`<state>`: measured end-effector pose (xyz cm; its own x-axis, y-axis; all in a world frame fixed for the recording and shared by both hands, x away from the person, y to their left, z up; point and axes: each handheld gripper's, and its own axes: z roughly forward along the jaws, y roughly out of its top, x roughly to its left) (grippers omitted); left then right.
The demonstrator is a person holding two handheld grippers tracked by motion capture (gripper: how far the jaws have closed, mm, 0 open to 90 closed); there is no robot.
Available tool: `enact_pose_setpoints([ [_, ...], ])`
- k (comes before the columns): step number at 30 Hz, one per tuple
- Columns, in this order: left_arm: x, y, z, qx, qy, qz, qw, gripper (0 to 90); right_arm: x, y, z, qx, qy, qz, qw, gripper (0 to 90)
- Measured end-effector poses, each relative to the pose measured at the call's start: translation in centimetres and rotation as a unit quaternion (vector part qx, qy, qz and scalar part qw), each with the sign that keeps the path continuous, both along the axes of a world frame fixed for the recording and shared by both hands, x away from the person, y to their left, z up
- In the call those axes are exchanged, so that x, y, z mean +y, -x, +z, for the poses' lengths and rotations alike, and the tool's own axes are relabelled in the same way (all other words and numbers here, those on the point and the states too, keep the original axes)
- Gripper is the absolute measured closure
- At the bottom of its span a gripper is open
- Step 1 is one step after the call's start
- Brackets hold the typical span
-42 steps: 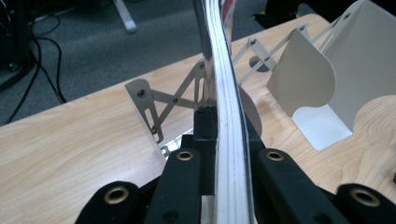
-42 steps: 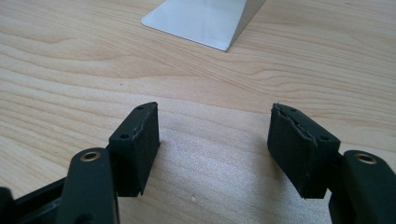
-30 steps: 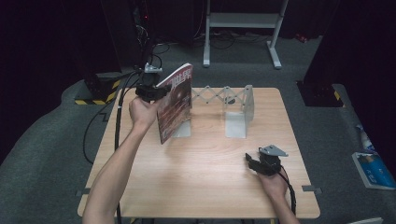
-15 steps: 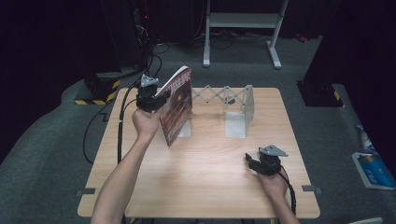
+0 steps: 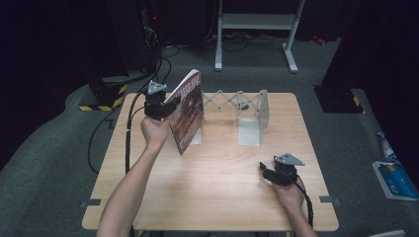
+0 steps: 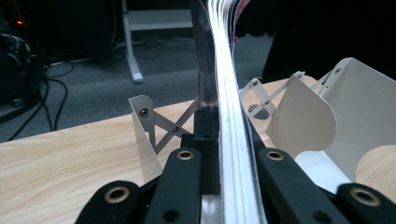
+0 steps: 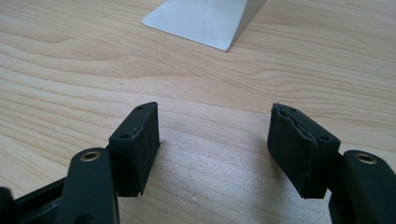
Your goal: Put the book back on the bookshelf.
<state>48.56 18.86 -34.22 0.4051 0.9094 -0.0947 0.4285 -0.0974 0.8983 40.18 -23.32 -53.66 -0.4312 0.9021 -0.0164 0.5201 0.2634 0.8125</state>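
1. Magazine with a glossy red-brown cover is held upright above the far left part of the pale wooden table, pinched along one edge by the left gripper; the left gripper view shows both black jaws pressed against the stack of white page edges.
2. Behind the magazine stands a white metal expanding book rack with scissor-link bars; one of its end plates sits just beyond the left jaws, and a wider curved divider rises close beside the pages.
3. The right gripper rests low over the near right part of the table, well apart from the rack, its jaws spread wide with bare wood grain between them and nothing in their hold.
4. A flat white foot of the rack lies on the table ahead of the right jaws.
5. Black cables trail over the grey floor at left, near a yellow-and-black striped base.
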Motion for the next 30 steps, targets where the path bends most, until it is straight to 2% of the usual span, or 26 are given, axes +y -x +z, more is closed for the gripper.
enact_pose_setpoints([
  [9,0.8,-0.4,0.1,0.017,0.002,-0.008,0.9998,82.9,0.0,0.0,0.0,0.0,0.001,0.0,1.0,34.2],
  [16,1.2,-0.6,0.3,0.029,0.004,-0.004,0.9996,81.7,0.0,0.0,0.0,-0.001,0.001,0.0,1.0,34.2],
  [20,1.8,-0.7,0.3,0.041,0.01,-0.013,0.999,79.8,0.0,0.0,0.0,0.0,0.0,0.0,1.0,34.2],
  [30,2.6,-1.0,0.1,0.055,0.012,-0.008,0.9984,78.4,0.0,0.0,0.0,0.001,0.0,-0.001,1.0,34.2],
])
